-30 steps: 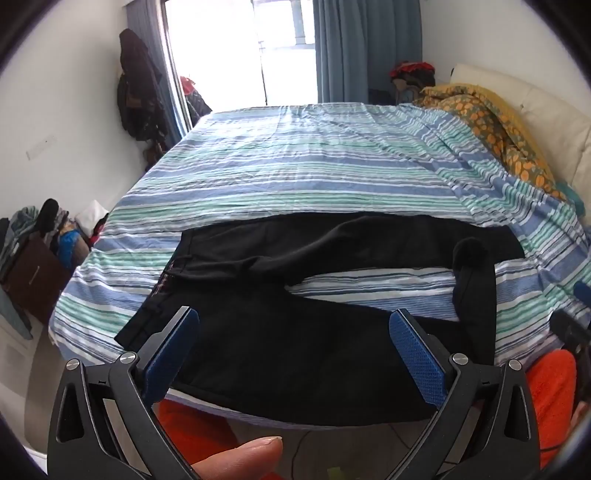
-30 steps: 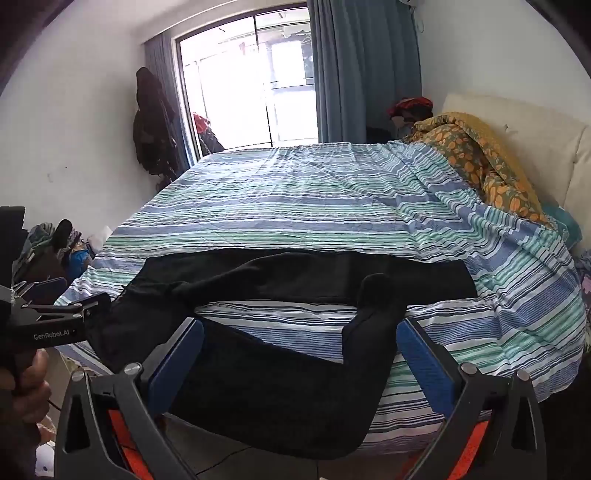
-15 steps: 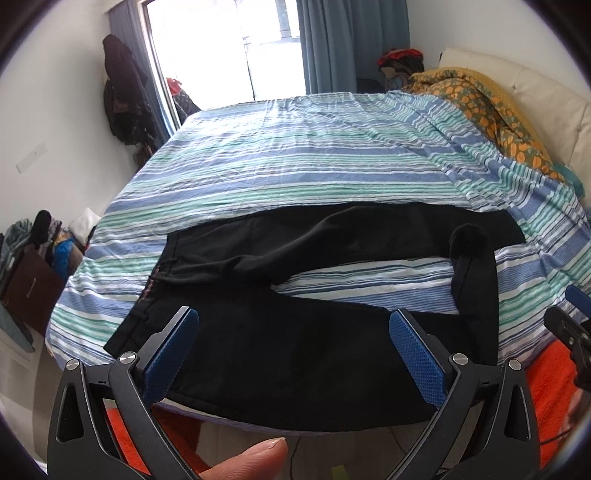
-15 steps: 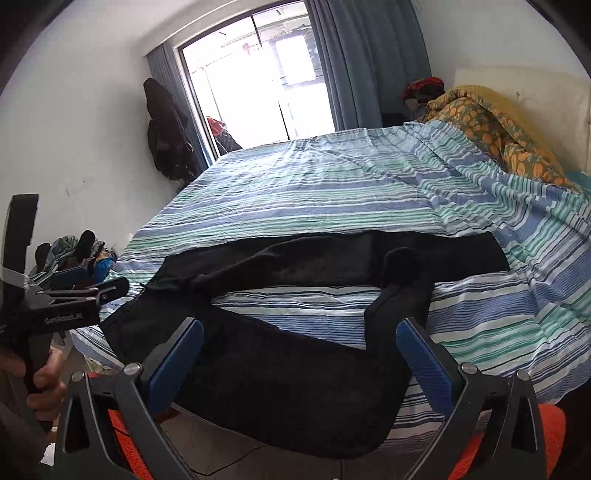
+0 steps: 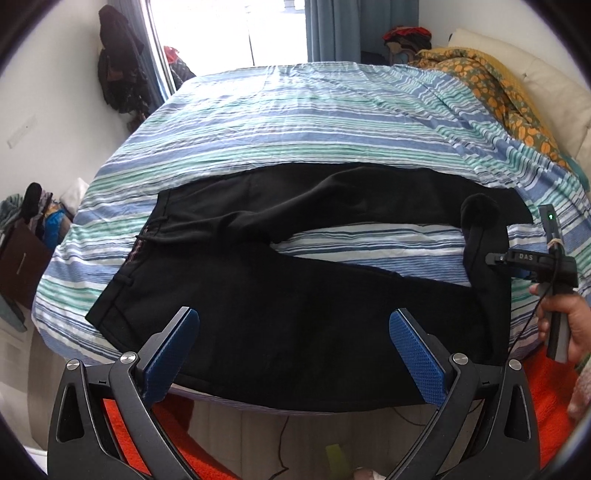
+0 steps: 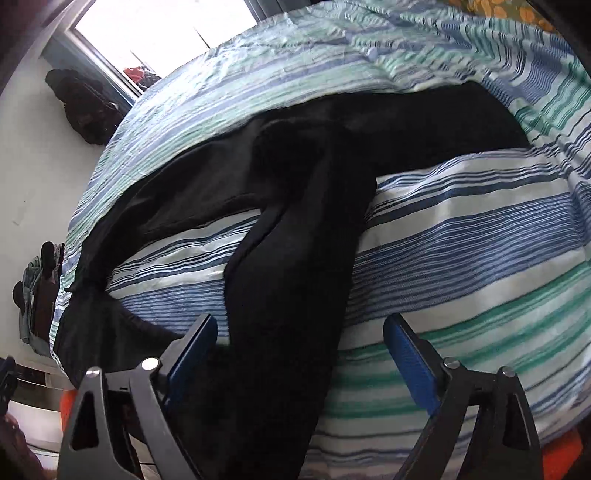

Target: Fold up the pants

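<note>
Black pants lie spread across the near edge of a striped bed, waistband at the left. One leg runs along the bed; the other doubles back up at the right. My left gripper hovers open above the near leg, nothing between its blue pads. In the right wrist view the bent-back leg runs up the striped sheet. My right gripper straddles this leg low over the bed; its jaws are closing, the pads not pressing on the cloth. A hand holds that tool at the right.
An orange patterned blanket and a cream headboard are at the far right. A window with blue curtains is behind the bed. Dark clothes hang on the left wall. Clutter sits on the floor at left.
The right gripper has dropped steeply, tilted and come close over the bent-back pant leg, its jaws narrower. The left gripper has sunk slightly toward the pants, still open.
</note>
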Motion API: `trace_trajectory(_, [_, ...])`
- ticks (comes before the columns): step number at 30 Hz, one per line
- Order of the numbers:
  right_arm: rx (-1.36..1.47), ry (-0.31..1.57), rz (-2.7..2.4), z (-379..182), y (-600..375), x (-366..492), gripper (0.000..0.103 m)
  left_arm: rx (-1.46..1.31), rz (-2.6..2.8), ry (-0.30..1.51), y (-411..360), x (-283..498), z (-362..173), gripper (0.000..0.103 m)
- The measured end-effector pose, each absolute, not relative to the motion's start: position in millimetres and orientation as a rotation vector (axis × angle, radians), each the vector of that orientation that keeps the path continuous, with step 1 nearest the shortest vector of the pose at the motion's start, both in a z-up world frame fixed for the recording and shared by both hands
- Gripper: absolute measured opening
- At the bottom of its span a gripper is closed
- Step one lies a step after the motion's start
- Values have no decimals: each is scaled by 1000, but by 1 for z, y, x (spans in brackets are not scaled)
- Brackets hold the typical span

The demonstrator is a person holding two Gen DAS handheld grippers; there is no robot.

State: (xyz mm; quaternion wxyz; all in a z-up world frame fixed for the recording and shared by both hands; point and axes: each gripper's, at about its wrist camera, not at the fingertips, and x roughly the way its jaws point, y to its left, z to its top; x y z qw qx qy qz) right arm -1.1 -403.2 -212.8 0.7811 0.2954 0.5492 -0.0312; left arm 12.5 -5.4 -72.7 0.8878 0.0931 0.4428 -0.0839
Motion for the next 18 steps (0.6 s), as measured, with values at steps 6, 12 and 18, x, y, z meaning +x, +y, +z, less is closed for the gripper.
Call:
trace_trajectory(6, [750, 1101, 65, -188, -419, -3, 6, 183, -142, 907, 11, 16, -71, 103])
trace_trajectory(12, [596, 907, -212, -96, -474, -91, 6, 159, -173, 928, 0, 24, -80, 103])
trace_trajectory(18, [578, 1222, -430, -173, -498, -122, 32, 126, -185, 1014, -2, 38, -106, 103])
